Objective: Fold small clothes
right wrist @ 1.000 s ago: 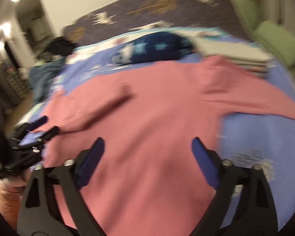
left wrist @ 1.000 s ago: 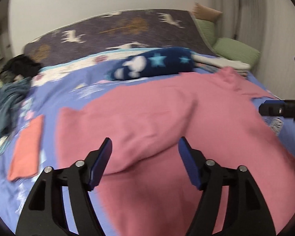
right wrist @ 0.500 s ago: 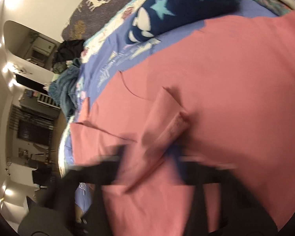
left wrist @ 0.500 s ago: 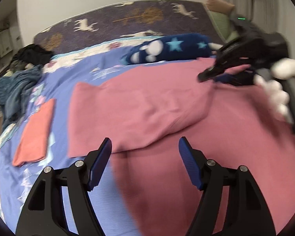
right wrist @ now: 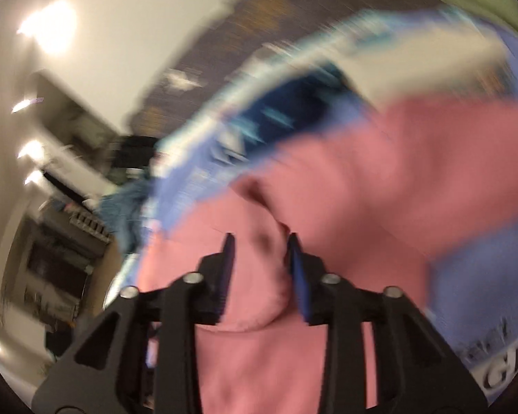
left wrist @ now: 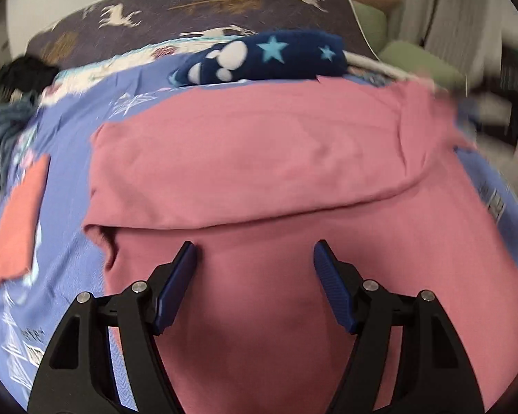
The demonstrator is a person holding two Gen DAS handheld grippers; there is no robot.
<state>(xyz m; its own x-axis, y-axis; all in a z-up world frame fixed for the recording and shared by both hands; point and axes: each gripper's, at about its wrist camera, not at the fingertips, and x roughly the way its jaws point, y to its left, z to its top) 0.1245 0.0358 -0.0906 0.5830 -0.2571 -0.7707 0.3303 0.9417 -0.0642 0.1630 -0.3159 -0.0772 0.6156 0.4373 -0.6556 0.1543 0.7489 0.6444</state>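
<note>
My left gripper [left wrist: 255, 257] is wide open above the pink shirt [left wrist: 259, 158], which lies on the blue bedsheet [left wrist: 65, 145] w/ one part folded across the body. My right gripper [right wrist: 260, 246] is closed on a bunch of the pink fabric (picture very blurred). A small orange cloth [left wrist: 19, 227] lies left of the shirt, a navy star blanket [left wrist: 259, 57] behind it.

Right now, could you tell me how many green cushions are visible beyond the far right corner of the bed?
2: one green cushion against the wall beside the headboard, and a second green cushion nearer the camera, right of it. Others may be hidden.
</note>
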